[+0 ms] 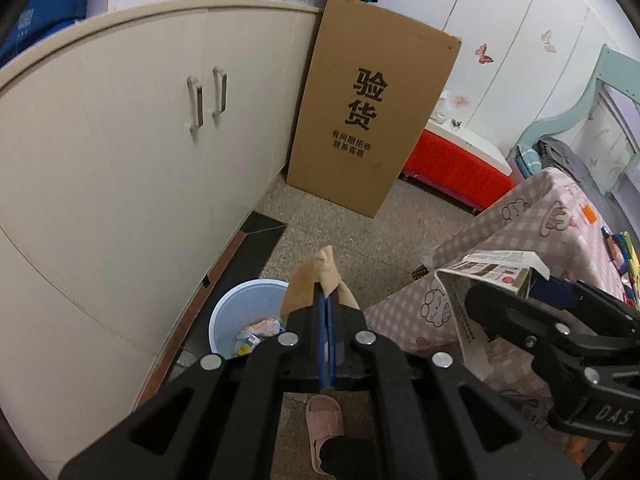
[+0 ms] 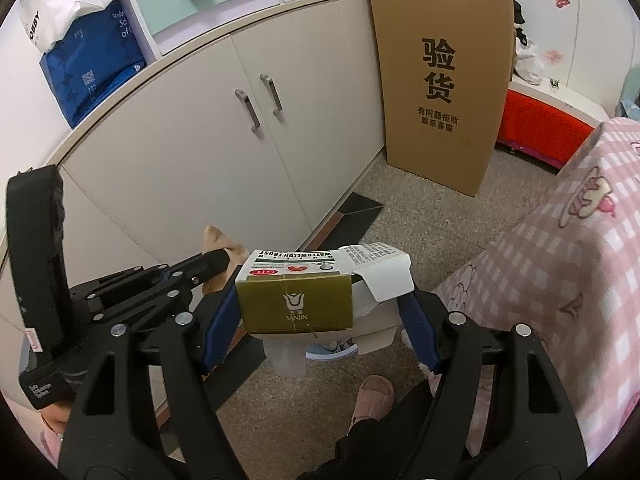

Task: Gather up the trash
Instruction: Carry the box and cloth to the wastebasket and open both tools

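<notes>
Two pieces of trash are held above the speckled floor: the left gripper (image 1: 326, 308), low in the middle of its view, has its blue-padded fingers (image 1: 322, 340) pinched tight on a crumpled tan scrap of paper (image 1: 316, 280) that sticks up past the tips. Just left of and below it stands a round pale-blue plastic bin (image 1: 240, 312) with litter inside. The right gripper (image 2: 320, 304) has its fingers set wide, clamping an olive-green and white cardboard medicine box (image 2: 296, 304), flap torn open, at centre frame.
</notes>
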Motion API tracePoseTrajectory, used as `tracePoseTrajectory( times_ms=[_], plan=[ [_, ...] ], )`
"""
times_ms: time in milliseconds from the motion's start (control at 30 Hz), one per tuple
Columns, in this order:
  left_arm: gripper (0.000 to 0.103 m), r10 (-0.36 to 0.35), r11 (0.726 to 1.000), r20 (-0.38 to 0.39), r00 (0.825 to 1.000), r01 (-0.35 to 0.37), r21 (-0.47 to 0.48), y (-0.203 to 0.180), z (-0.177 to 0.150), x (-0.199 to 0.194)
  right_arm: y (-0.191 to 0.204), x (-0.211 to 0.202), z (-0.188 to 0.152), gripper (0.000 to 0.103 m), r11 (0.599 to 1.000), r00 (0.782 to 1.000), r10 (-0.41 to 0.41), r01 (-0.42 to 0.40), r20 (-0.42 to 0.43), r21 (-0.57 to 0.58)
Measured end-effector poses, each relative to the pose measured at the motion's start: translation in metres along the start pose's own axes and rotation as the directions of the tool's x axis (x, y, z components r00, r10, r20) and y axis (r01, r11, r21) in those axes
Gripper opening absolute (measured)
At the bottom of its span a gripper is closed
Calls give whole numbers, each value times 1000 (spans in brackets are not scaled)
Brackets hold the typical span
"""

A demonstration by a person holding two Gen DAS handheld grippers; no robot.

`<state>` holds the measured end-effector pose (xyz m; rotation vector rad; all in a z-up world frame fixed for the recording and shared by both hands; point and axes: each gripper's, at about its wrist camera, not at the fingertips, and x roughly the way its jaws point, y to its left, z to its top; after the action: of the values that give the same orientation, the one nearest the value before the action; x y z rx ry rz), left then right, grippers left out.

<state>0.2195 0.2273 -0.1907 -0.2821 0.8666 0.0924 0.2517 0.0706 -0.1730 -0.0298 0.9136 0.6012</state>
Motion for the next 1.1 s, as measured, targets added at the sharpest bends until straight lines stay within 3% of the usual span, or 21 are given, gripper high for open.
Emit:
tracePoseTrajectory(
  times_ms=[367, 433, 500, 533, 567, 900, 1100],
  plan=[
    [3, 9, 997, -79, 997, -15, -78, 30, 15, 55, -5, 46, 12, 71, 1000, 999, -25, 25, -20, 13],
    [16, 13, 993, -103, 995, -25, -112, 40, 17, 66, -4, 55, 12, 71, 1000, 999, -27, 28, -27, 13],
    [64, 3, 989, -129, 992, -22, -150, 50, 19, 79, -4, 63, 12, 71, 999, 999, -28, 29, -41, 21],
    [68, 34, 984, -133, 991, -57, -168, 54, 19, 81, -3, 67, 12, 71, 999, 999, -23, 24, -48, 26],
    [68, 66, 979, -127, 990, -89, -185, 58, 19, 82, -3, 69, 12, 71, 999, 998, -21, 23, -50, 27],
    [73, 108, 968, -80, 991, -123, -218, 83, 13, 63, 6, 85, 17, 71, 1000, 998, -4, 6, -60, 31],
    [77, 151, 941, -43, 988, -157, -299, 106, 10, 41, 16, 86, 28, 75, 998, 999, 49, -48, -18, 35]
  ],
)
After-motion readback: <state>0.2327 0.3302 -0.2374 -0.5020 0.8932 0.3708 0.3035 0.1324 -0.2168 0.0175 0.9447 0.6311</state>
